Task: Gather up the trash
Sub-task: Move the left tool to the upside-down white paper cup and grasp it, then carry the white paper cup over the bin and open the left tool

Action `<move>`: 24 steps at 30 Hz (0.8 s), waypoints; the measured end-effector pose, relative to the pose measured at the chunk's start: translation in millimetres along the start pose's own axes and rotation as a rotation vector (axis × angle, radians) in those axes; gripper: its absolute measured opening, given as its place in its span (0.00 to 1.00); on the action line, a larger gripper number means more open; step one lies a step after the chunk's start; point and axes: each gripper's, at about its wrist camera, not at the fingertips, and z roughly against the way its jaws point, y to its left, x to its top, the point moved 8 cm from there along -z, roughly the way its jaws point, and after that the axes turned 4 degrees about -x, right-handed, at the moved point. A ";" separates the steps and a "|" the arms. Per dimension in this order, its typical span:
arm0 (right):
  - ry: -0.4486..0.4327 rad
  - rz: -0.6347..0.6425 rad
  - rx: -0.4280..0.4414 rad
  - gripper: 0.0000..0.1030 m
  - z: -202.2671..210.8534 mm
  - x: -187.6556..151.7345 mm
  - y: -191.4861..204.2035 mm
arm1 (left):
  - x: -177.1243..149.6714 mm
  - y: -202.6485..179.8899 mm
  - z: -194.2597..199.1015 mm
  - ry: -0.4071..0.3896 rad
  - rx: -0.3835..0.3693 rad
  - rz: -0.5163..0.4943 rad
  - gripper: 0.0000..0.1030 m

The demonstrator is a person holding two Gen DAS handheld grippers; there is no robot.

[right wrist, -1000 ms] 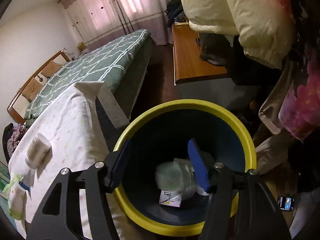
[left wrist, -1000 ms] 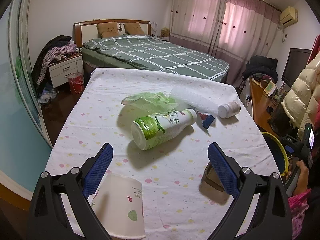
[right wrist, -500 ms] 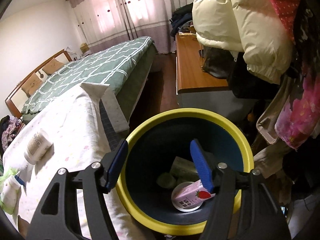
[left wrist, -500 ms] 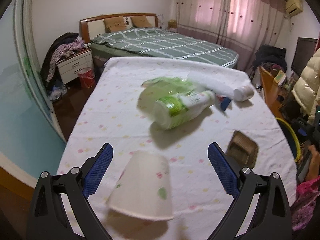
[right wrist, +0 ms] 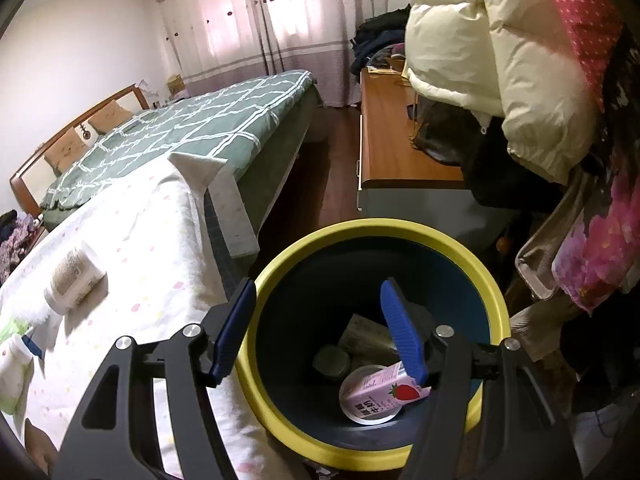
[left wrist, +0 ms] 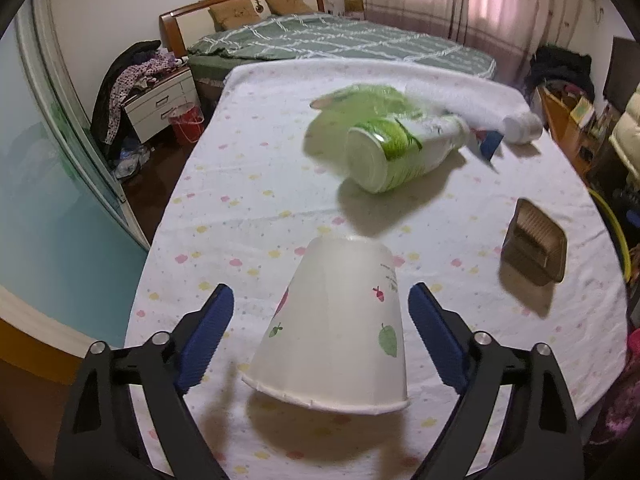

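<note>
Left wrist view: left gripper (left wrist: 320,312) spread wide, straddling an upside-down paper cup (left wrist: 336,332) on the dotted tablecloth (left wrist: 240,200), pads clear of its sides. Beyond: green-label bottle (left wrist: 396,152) on its side, green plastic bag (left wrist: 360,100), brown tray (left wrist: 536,240) near right edge.

Right wrist view: right gripper (right wrist: 320,324) wide, empty, over yellow-rimmed bin (right wrist: 280,396). Inside: strawberry milk carton (right wrist: 384,392), other packaging. White jar (right wrist: 72,276) lying on the table.
</note>
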 end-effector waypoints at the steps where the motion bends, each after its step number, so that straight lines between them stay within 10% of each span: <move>1: 0.003 0.003 0.001 0.60 -0.6 -0.3 0.6 | -0.1 -0.9 -1.8 0.008 0.000 -0.007 0.83; 7: 0.012 0.004 0.017 0.60 -2.5 -0.7 2.8 | -7.5 -5.6 -23.0 0.108 -0.054 -0.022 0.71; 24: -0.012 -0.013 0.087 0.60 16.1 -7.6 -2.6 | 34.3 -66.5 16.0 -0.013 -0.152 -0.129 0.66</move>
